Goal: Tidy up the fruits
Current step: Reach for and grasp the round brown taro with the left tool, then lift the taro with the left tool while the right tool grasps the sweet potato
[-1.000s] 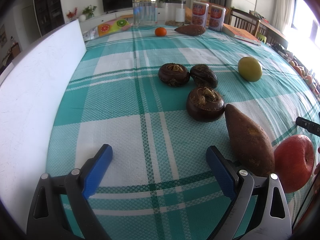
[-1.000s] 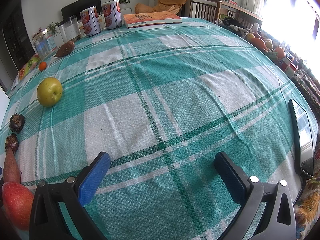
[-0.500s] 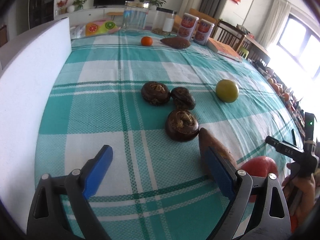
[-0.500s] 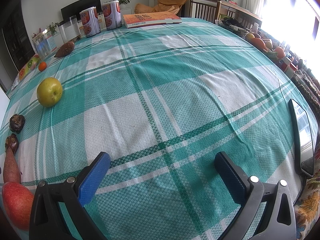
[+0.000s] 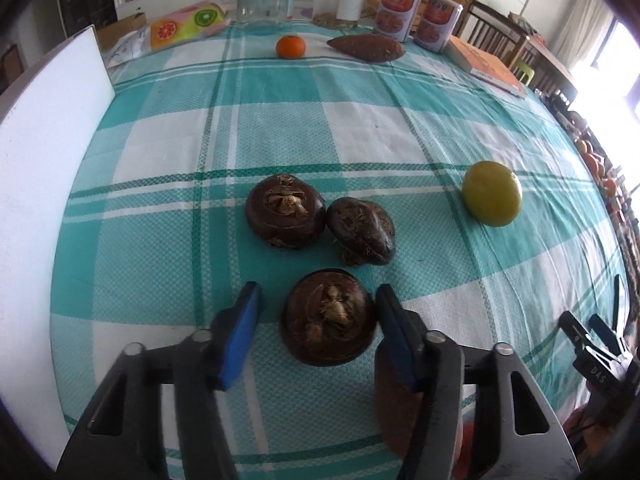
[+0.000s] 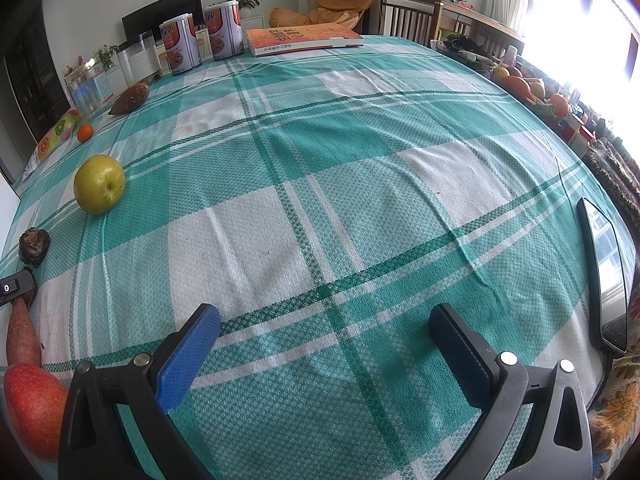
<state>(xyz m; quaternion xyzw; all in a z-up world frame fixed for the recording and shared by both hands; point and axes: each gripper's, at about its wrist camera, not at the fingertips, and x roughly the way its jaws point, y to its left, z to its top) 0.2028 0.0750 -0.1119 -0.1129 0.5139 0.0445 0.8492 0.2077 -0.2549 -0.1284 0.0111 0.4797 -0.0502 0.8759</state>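
Left gripper (image 5: 316, 320): jaws just closing around nearest dark round fruit (image 5: 329, 317), left pad short of it. Right gripper (image 6: 324, 350): wide open, empty. Green apple (image 5: 492, 193) far right, mandarin (image 5: 291, 47) far, red apple (image 6: 34, 406) near: still scattered; sorting barely begun.

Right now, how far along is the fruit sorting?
Early. Done: nothing looks grouped yet. In hand: left gripper has just been closing around the nearest dark round fruit; a gap shows on one side, so no grip yet. Right gripper is open over bare tablecloth. Left: two more dark fruits, green apple, tangerine, red apple, all scattered.
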